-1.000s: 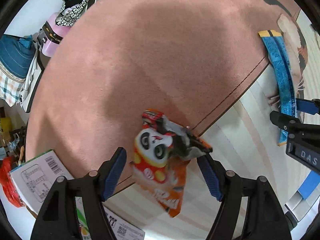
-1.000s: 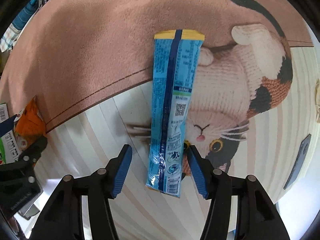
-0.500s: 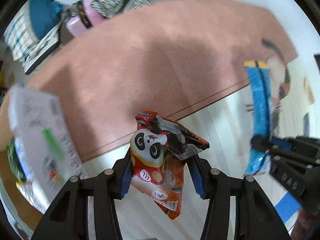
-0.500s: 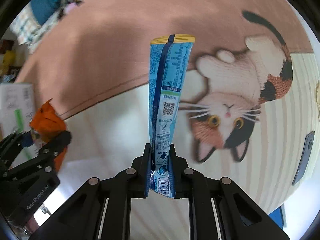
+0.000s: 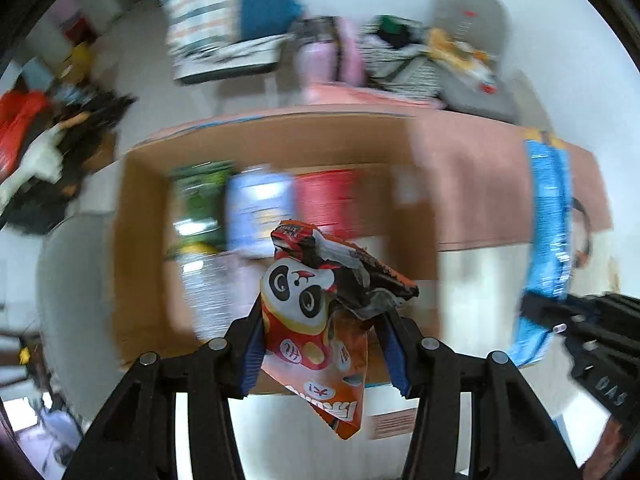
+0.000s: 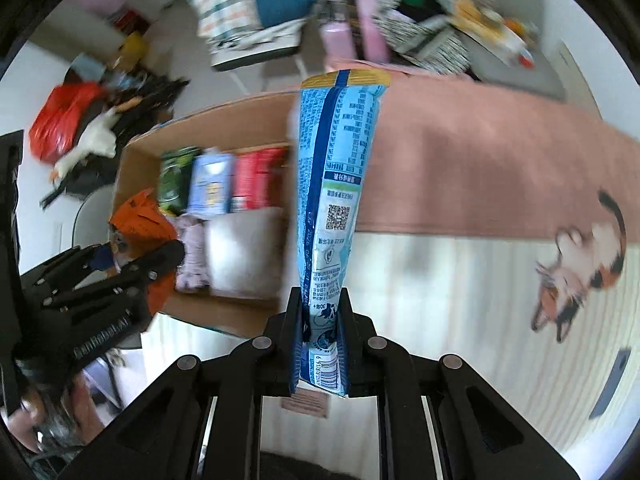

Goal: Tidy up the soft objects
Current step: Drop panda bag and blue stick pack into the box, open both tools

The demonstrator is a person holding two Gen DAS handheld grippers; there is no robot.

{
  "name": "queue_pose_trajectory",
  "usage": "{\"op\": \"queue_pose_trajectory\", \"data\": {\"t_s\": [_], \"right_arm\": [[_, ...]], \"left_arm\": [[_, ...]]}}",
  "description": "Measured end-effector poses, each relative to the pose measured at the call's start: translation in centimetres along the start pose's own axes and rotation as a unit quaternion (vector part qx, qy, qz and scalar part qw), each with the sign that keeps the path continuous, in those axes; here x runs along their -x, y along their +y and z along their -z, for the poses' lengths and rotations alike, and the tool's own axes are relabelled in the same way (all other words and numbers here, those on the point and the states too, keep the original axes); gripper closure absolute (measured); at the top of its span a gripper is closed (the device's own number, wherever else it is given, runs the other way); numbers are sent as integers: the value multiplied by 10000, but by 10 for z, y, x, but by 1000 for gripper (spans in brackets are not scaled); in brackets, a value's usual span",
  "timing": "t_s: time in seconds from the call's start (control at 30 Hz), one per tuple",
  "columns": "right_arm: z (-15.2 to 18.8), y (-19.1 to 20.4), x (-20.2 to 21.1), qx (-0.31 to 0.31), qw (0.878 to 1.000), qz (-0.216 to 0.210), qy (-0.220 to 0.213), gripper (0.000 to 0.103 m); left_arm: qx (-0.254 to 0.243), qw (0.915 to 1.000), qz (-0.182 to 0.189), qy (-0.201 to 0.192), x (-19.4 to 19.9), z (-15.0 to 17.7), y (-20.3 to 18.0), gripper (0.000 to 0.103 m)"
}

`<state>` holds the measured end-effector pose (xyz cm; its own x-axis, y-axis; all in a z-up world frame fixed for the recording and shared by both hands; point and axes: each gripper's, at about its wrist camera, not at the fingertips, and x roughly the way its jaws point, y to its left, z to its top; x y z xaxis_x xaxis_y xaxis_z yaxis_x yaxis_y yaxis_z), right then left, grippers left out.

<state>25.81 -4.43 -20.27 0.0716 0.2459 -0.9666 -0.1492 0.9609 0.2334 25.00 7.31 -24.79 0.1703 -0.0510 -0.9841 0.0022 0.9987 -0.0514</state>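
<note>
Down the left wrist view, the left claw [image 5: 324, 344] clamps a crinkled orange panda packet [image 5: 316, 332] above an open cardboard box [image 5: 140, 240] of blurred upright packets. Next, the right wrist view: the right claw [image 6: 320, 340] pinches a long, glossy blue pouch [image 6: 332, 184] beside that box.

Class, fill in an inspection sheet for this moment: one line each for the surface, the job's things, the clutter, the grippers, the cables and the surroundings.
Surface: pink rug with a cat picture, on pale striped flooring.
Job's things: orange panda snack bag; long blue packet; open cardboard box holding green, blue and red packs in a row.
Clutter: red bag and dark heap beyond the box; blurred.
Grippers: left gripper shut on the panda bag; right gripper shut on the blue packet's lower end.
Cables: nothing seen.
Surroundings: striped bags, pink bottle and clothes along the far edge.
</note>
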Motion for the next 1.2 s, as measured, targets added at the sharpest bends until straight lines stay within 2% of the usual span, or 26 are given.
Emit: {"op": "queue_pose_trajectory", "data": {"t_s": [0.1,0.27,0.37,0.47,0.6,0.7,0.73,0.77,0.83,0.93,1.0,1.03,1.1,1.2], "right_arm": [[-11,31,-24,164,9997,150,118,88],[-28,59,-71,382,9962,627,460,87],[-30,54,-106,377,9933,880,649,88],[-33,50,-124,322,9911,1027,786,87],[-35,44,-144,270,9875,1235,941,87],[-35,42,-153,99,9859,1256,1102,82],[-35,41,-157,62,9859,1256,1108,74],[-35,41,-157,24,9863,1220,1106,59],[-34,41,-153,-56,9883,1094,1065,44],[-32,41,-144,-136,9897,1004,1008,39],[-30,41,-138,-178,9911,914,949,27],[-29,41,-135,-195,9916,912,897,18],[-26,42,-131,-176,9922,900,847,10],[-18,48,-125,-149,9928,889,787,2]], "left_arm": [[290,9992,-217,163,-12,0,50,56],[550,9962,-274,623,-49,-2,98,56],[678,9931,-239,926,-67,2,111,55],[713,9903,-192,1179,-87,2,127,55],[602,9880,-195,1411,-104,4,128,53],[626,9840,-38,1670,-116,7,130,53],[650,9833,-4,1700,-117,9,131,51],[674,9831,78,1702,-117,11,132,43],[708,9834,135,1662,-115,12,133,40],[773,9851,173,1528,-102,15,135,40],[816,9861,225,1431,-94,16,138,39],[841,9869,246,1356,-87,17,137,37],[874,9884,290,1204,-70,21,139,8],[900,9912,252,939,-51,25,137,6]]}}
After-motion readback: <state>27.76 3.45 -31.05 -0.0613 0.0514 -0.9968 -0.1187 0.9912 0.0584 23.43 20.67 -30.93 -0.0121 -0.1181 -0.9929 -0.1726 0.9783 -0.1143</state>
